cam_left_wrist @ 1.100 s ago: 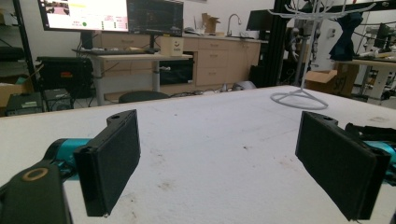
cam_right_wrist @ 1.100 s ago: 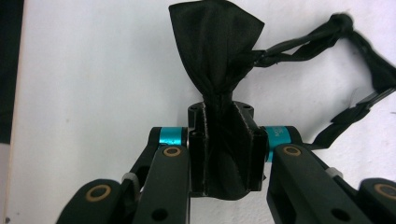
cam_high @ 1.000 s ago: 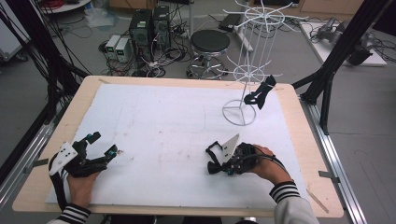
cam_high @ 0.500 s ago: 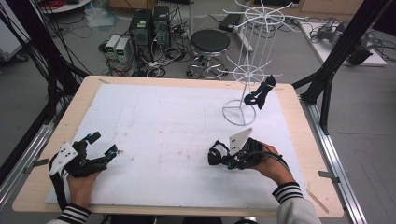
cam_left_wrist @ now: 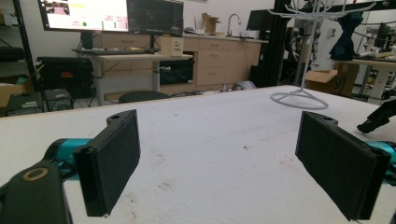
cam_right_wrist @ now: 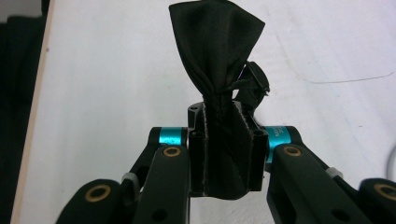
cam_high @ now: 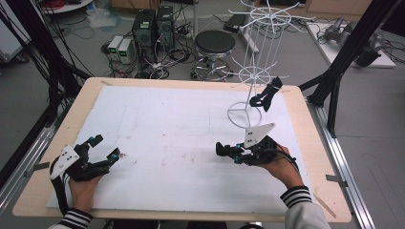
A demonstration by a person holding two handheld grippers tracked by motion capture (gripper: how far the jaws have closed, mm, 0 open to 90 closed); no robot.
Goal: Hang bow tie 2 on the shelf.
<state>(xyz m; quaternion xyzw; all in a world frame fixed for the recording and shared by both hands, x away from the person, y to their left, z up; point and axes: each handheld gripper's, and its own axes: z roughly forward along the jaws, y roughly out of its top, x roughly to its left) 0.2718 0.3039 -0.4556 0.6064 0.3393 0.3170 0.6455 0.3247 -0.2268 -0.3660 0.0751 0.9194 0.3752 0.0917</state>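
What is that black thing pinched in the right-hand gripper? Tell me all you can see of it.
It is a black bow tie of smooth, slightly shiny cloth. The right gripper is shut on one wing, squeezing it between the pads; the other wing fans out above the knot, with a small black clasp beside it. In the high view it juts from the gripper over the white table sheet.

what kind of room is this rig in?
Likely a robotics lab or workshop: computer towers and loose cables on the floor behind the table, monitors on a desk, black frame struts.
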